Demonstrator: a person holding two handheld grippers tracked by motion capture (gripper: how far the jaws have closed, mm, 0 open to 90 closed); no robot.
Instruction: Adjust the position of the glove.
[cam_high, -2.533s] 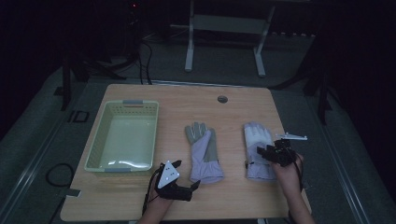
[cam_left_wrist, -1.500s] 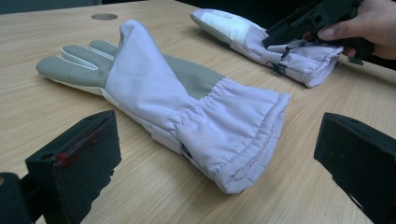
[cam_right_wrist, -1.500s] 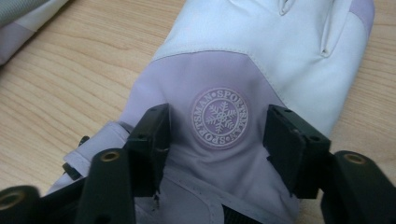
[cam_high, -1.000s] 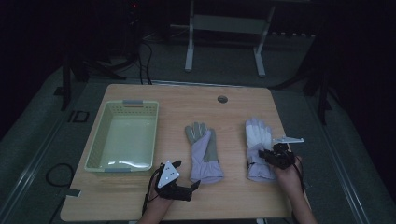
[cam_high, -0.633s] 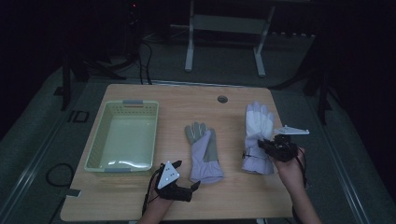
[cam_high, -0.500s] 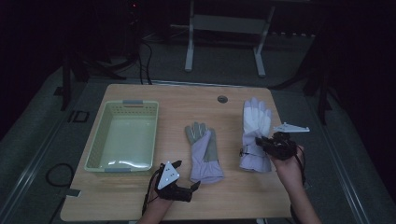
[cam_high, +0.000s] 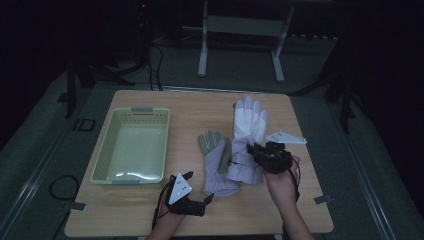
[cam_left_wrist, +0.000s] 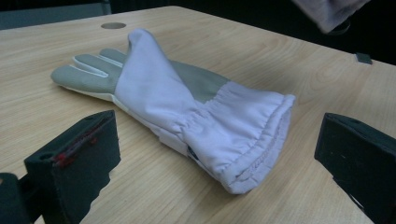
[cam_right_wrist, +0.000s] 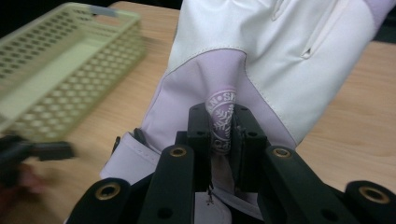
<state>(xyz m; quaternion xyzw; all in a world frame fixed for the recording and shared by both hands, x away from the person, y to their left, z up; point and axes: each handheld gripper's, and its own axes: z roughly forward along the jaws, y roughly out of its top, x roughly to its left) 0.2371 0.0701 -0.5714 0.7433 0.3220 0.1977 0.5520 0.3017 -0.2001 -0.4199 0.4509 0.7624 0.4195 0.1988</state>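
Right gripper (cam_right_wrist: 223, 128) pinches a fold of the raised glove (cam_high: 248, 132) (basket (cam_high: 131, 145) beyond); left gripper (cam_high: 197, 197) gapes wide beside the second glove (cam_left_wrist: 187, 109).

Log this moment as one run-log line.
right hand-held gripper: shut on lifted glove | left hand-held gripper: open, facing second glove on table | basket: empty

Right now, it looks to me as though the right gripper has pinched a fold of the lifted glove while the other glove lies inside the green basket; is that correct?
Not quite. The right gripper does pinch a fold of the lifted glove, but the other glove lies on the bare table, beside the green basket, not inside it. The high view shows this.
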